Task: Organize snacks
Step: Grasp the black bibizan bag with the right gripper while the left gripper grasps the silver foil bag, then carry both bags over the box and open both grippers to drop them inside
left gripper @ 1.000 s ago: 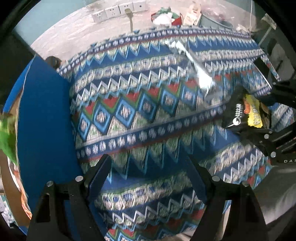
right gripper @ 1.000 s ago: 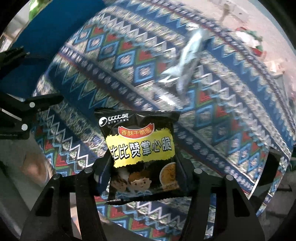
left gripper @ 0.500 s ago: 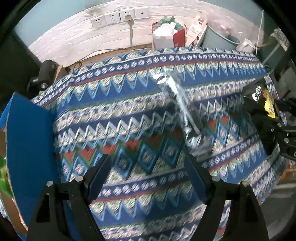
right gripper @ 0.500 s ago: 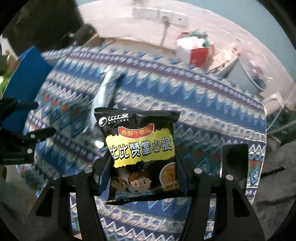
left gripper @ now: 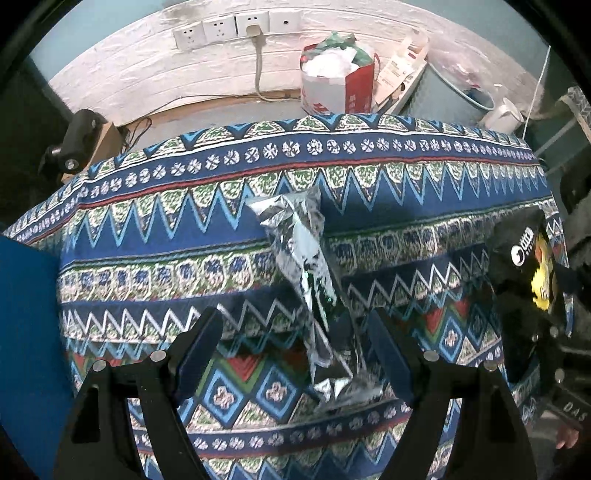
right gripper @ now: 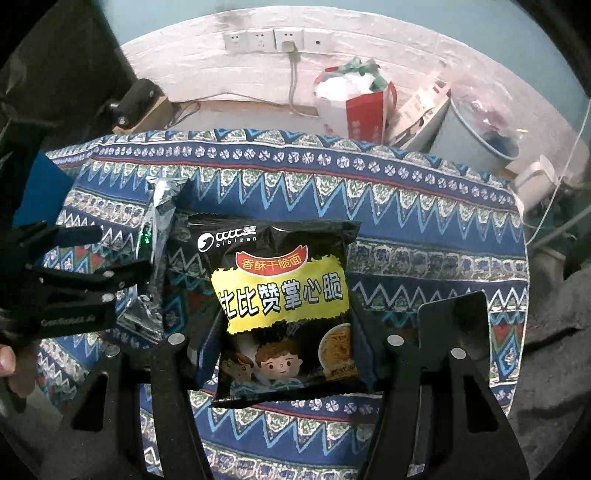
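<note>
Two snacks: black noodle packet [right gripper: 284, 310] and silver foil packet [left gripper: 310, 295], both over the patterned cloth [left gripper: 406, 177] on the table.
Right gripper [right gripper: 288, 365]: fingers clamped on the lower sides of the black noodle packet, held upright, printed face toward the camera, clear of the cloth.
Black noodle packet, left view: at the right edge [left gripper: 528, 266], seen edge-on in the right gripper [left gripper: 532, 332].
Left gripper [left gripper: 295, 350]: fingers spread wide, pointing down at the table, nothing pressed between the pads.
Silver foil packet: lying lengthwise on the cloth, lower end between the left fingers, nearer the right-hand one; touching or not, cannot tell.
Silver foil packet, right view: just left of the black packet [right gripper: 157, 236], beside the left gripper [right gripper: 88, 254].
Blue board [left gripper: 26, 332]: at the left edge of the table.
Background: wall sockets [left gripper: 236, 26], red-and-white bag [left gripper: 336, 85] on the floor behind the table.
</note>
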Motion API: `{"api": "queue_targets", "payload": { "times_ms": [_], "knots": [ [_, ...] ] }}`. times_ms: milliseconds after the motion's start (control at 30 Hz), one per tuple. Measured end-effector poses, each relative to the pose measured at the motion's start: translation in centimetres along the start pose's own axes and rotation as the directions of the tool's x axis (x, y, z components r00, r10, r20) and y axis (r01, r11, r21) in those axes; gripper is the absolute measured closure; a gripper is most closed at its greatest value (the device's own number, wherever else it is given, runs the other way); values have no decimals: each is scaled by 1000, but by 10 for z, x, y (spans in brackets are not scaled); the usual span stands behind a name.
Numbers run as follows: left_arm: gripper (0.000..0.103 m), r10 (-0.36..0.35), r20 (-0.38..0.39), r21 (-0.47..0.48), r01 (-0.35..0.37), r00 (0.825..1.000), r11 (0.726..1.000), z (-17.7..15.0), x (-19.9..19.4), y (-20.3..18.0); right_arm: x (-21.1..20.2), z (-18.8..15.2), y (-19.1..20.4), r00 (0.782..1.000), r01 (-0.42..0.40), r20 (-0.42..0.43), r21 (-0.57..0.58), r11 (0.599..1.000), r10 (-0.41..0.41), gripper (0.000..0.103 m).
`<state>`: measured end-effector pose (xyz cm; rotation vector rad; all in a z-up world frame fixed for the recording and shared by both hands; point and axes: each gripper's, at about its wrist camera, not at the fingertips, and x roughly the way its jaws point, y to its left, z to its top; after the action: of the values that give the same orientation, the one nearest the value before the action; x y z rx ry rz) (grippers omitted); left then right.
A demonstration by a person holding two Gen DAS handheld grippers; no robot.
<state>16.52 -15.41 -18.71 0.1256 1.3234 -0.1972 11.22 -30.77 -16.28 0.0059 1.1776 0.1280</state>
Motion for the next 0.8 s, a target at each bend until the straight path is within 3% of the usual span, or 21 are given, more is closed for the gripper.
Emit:
{"api": "queue_targets", "payload": {
  "times_ms": [233, 300, 433, 800],
  "knots": [
    [23, 4, 6, 3, -4, 1000, 1000, 4, 13, -4, 6, 4, -4, 1000, -10, -4, 19, 1000, 10, 43],
    [43, 3, 5, 17, -3, 1000, 1000, 4, 15, -5, 7, 5, -5, 1000, -12, -2, 19, 1000, 12, 43],
    [73, -8, 3, 29, 8, 1000, 1000, -2, 22, -7, 8, 7, -3, 1000, -13, -3, 22, 1000, 13, 43],
    [76, 7, 68, 78, -13, 998, 997, -26, -16, 5, -7, 16, 14, 999, -8, 35, -3, 1000, 9, 43]
  ]
}}
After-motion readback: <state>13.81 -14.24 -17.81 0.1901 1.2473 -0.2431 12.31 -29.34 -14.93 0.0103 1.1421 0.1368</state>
